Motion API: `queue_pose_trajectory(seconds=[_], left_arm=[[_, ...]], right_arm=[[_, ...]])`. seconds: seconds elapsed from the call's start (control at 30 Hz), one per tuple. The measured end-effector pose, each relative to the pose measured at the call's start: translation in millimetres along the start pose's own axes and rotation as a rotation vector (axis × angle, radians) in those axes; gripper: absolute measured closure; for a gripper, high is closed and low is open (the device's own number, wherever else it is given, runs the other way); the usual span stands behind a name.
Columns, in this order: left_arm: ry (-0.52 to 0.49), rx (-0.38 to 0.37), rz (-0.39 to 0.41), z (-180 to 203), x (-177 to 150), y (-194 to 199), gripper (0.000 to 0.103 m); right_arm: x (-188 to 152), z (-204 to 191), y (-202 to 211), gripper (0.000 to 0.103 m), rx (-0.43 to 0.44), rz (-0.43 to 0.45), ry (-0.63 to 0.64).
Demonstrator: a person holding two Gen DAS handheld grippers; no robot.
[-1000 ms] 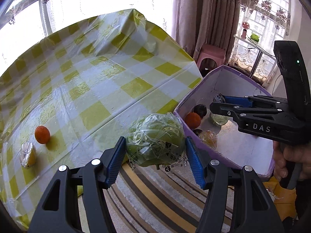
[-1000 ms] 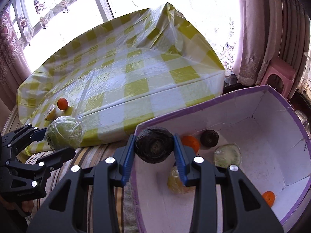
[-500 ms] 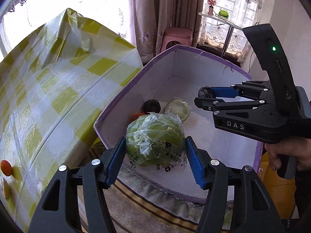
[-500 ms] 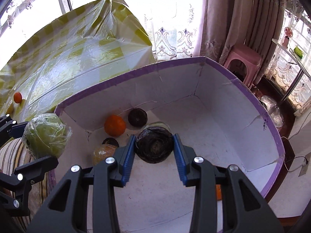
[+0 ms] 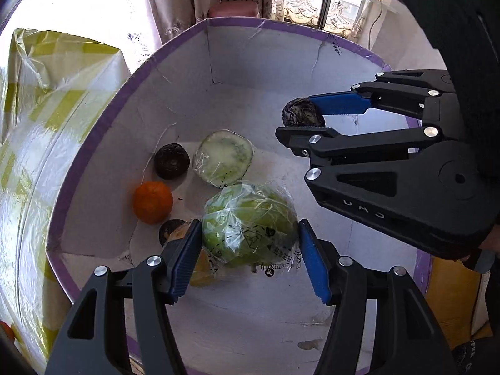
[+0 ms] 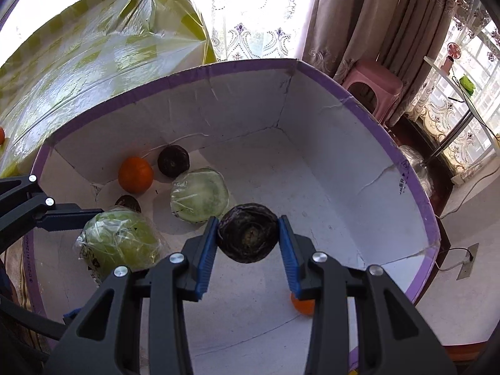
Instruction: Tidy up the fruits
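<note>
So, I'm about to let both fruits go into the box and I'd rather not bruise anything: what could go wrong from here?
The wrapped green fruit in the left gripper hangs over fruit already in the box, so it may land on them. The dark fruit in the right gripper could roll into the cut wrapped piece.

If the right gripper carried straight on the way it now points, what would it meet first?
Probably the bare white floor of the purple-rimmed box: the right gripper, jaws shut on a dark fruit, points steeply down there, though depth is unclear.

A plastic-wrapped green fruit (image 5: 248,225) and a dark wrinkled fruit (image 6: 247,237), perhaps passionfruit, hang over the purple-rimmed box (image 6: 368,106).
</note>
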State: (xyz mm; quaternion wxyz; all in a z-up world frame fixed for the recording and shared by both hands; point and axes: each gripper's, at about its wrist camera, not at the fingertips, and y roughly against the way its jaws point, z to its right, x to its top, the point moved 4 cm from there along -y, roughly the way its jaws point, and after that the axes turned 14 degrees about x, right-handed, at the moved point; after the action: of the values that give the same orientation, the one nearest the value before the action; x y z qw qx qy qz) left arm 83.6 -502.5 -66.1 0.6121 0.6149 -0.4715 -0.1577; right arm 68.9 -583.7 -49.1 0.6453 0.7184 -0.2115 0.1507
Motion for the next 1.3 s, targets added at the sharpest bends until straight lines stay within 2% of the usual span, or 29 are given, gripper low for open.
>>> queue_pose_trajectory(seconds=[0.37, 0.8, 1.17, 1.3], left_arm=[[-0.015, -0.002, -0.024, -0.7, 4.2, -12.3, 0.043], [0.012, 0.008, -0.005, -4.1, 5.0, -5.7, 0.041], [0.070, 0.017, 0.049, -14.0, 4.4, 11.9, 0.037], [0.096, 0.043, 0.085, -24.8, 2.8, 23.7, 0.034]], right_arm=[[-4.4, 4.6, -8.6, 0.063, -0.010, -0.023, -0.006], [-3.6, 6.6, -5.9, 0.048, -0.015, -0.015, -0.010], [-0.3, 6.7, 4.1, 0.042, -0.031, 0.004, -0.003], [3.3, 3.4, 12.1, 0.036, -0.040, 0.025, 0.007]])
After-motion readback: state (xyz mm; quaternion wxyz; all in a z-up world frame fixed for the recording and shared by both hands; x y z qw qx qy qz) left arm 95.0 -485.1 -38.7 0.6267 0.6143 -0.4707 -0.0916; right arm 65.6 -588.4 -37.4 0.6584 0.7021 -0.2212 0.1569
